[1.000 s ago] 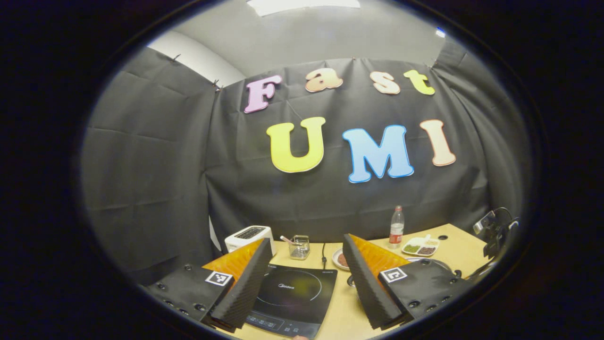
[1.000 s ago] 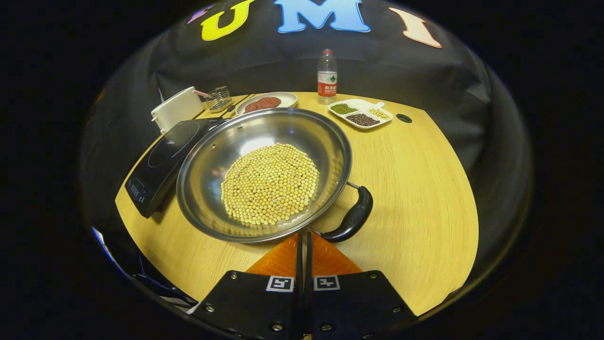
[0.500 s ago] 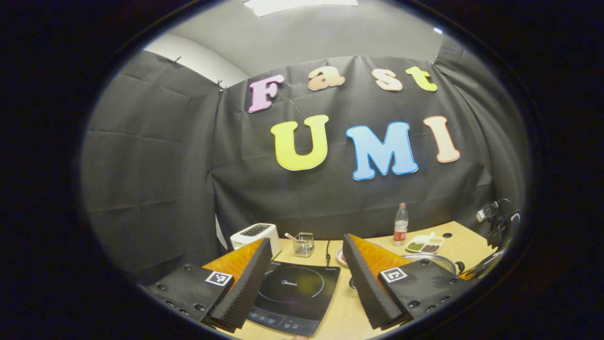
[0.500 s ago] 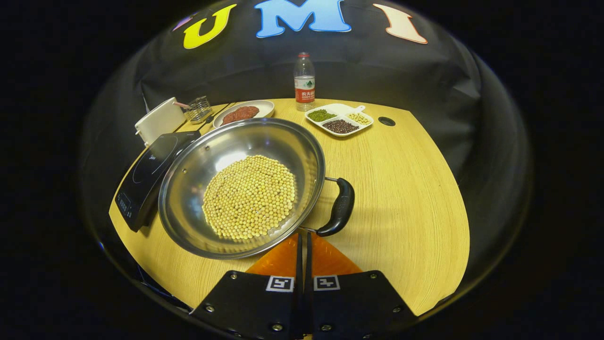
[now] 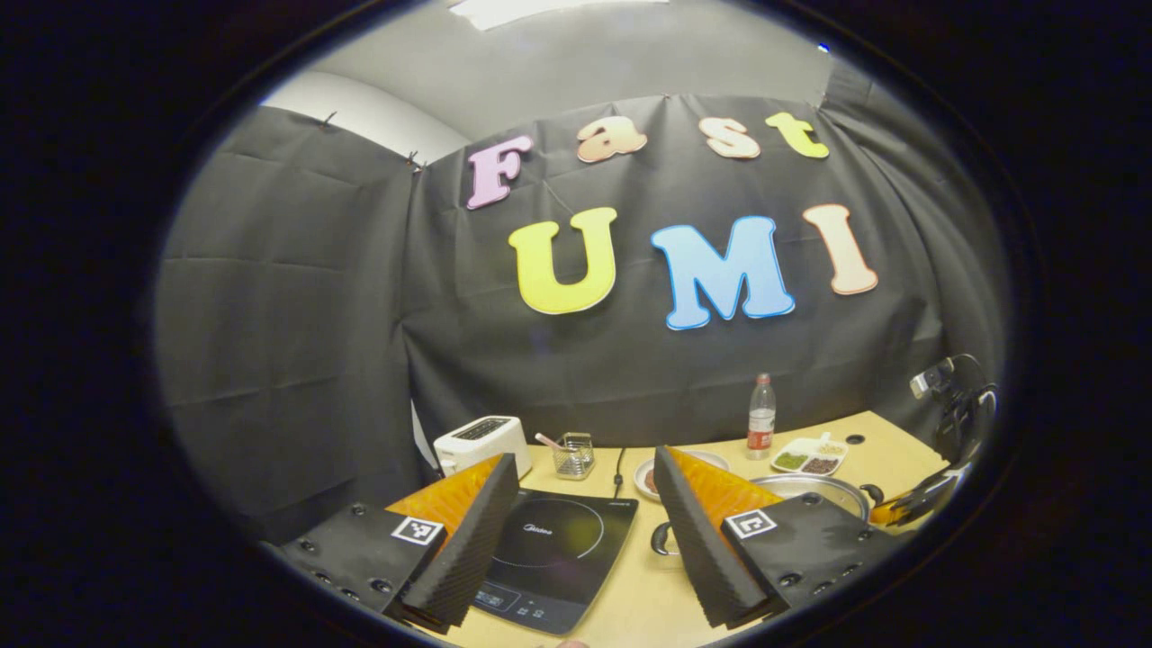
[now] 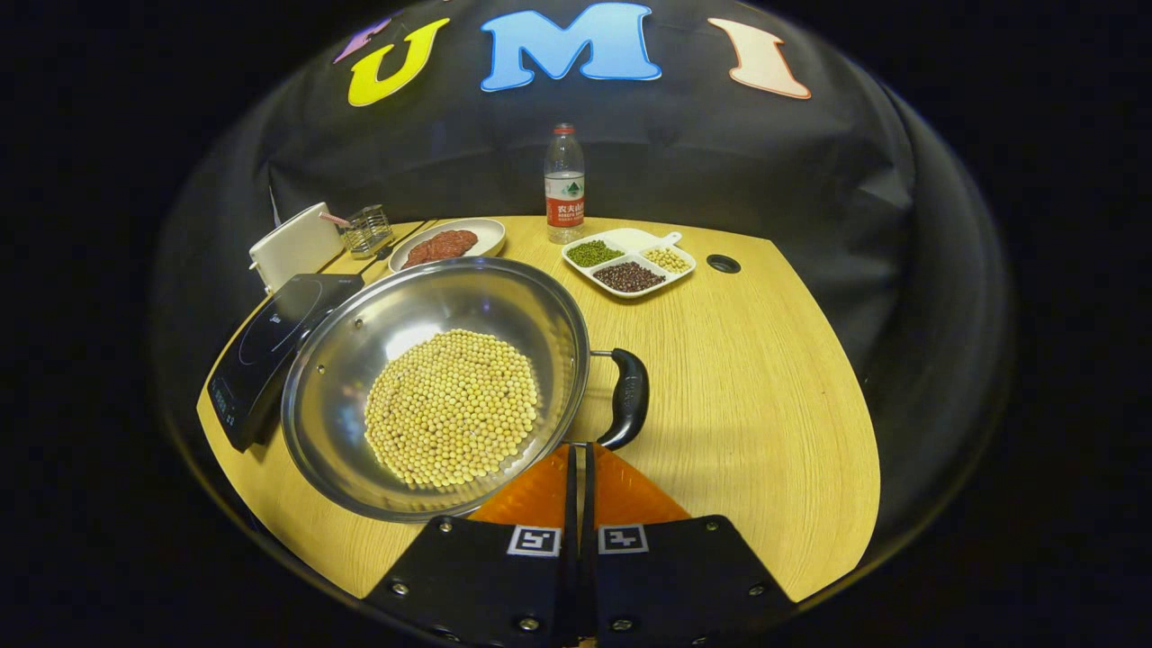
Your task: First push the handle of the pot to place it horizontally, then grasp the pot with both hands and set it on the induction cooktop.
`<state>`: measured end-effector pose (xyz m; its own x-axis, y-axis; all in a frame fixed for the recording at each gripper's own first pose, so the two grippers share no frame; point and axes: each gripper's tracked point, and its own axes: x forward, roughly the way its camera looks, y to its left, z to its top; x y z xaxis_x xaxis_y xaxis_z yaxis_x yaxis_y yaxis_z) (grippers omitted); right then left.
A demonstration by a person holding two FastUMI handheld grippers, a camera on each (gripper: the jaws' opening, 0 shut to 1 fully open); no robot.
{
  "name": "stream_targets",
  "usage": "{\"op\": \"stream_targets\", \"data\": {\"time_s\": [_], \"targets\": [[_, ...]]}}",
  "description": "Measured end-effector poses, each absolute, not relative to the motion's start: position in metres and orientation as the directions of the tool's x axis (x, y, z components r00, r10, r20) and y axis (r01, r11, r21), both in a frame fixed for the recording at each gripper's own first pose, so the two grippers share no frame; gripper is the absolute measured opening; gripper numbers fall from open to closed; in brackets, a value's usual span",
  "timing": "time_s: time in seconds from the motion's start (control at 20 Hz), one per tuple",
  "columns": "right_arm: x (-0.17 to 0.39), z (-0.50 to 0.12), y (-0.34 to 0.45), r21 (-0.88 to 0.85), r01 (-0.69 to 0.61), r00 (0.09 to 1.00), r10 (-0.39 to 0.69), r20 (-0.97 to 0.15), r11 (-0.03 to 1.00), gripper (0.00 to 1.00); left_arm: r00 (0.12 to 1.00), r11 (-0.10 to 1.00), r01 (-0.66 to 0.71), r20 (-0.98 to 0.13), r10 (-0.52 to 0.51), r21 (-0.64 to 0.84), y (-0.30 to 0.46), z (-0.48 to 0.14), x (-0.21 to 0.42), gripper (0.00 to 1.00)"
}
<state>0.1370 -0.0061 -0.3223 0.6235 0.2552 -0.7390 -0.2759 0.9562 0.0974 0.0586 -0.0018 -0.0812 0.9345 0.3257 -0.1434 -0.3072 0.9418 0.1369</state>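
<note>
Light wooden table (image 6: 765, 378) is seen carrying the round stainless-steel pot (image 6: 360, 360) of yellow beans at its middle, just beside the black flat induction cooktop (image 6: 270, 337) at the left edge. Right gripper (image 6: 580, 454) is fully closed, empty, tips near the pot's black side handle (image 6: 630, 396). Left gripper (image 5: 585, 504) is held wide open above the cooktop.

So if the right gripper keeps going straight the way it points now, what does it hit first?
Most likely the pot: the shut right gripper has its tips at the near rim, just beside the lower end of the black handle. Depth is unclear, so it may meet rim or handle end first.
</note>
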Motion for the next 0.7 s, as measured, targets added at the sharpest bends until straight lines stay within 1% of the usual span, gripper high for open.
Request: {"op": "stream_targets", "data": {"time_s": [0.15,0.2,0.25,0.3,0.35,0.4,0.45,0.55,0.6,0.65,0.7], "targets": [[0.141,-0.302,-0.011,0.122,-0.269,0.672,0.277,-0.686,0.955,0.01,0.935,0.946,-0.300,-0.157,0.317,0.125,-0.014,-0.089,0.063,0.98],[0.142,-0.296,-0.012,0.128,-0.265,0.691,0.281,-0.666,0.956,0.02,0.937,0.949,-0.292,-0.161,0.309,0.123,-0.018,-0.090,0.066,0.95],[0.142,-0.287,-0.014,0.137,-0.261,0.708,0.286,-0.646,0.956,0.06,0.939,0.950,-0.285,-0.164,0.303,0.125,-0.020,-0.092,0.068,0.98],[0.141,-0.280,-0.011,0.152,-0.262,0.723,0.298,-0.623,0.953,0.13,0.940,0.952,-0.277,-0.167,0.297,0.129,-0.021,-0.096,0.071,0.98],[0.142,-0.271,-0.011,0.154,-0.263,0.742,0.301,-0.598,0.953,0.42,0.942,0.954,-0.270,-0.171,0.290,0.131,-0.022,-0.099,0.073,1.00],[0.142,-0.262,-0.013,0.148,-0.262,0.765,0.299,-0.571,0.954,0.71,0.943,0.957,-0.260,-0.180,0.280,0.130,-0.024,-0.104,0.077,1.00],[0.146,-0.257,-0.013,0.132,-0.263,0.784,0.292,-0.548,0.956,1.00,0.943,0.959,-0.252,-0.191,0.273,0.127,-0.025,-0.111,0.080,0.98],[0.149,-0.249,-0.009,0.109,-0.266,0.807,0.283,-0.518,0.958,1.00,0.943,0.966,-0.230,-0.218,0.250,0.116,-0.027,-0.127,0.090,1.00],[0.149,-0.248,-0.006,0.103,-0.267,0.811,0.281,-0.514,0.958,1.00,0.944,0.971,-0.214,-0.235,0.234,0.108,-0.028,-0.136,0.096,0.96],[0.150,-0.249,-0.003,0.100,-0.265,0.810,0.278,-0.516,0.959,1.00,0.944,0.976,-0.195,-0.250,0.214,0.100,-0.029,-0.145,0.102,0.98],[0.152,-0.252,-0.002,0.096,-0.258,0.808,0.269,-0.525,0.962,1.00,0.944,0.981,-0.173,-0.270,0.192,0.093,-0.031,-0.154,0.109,0.98]]}}
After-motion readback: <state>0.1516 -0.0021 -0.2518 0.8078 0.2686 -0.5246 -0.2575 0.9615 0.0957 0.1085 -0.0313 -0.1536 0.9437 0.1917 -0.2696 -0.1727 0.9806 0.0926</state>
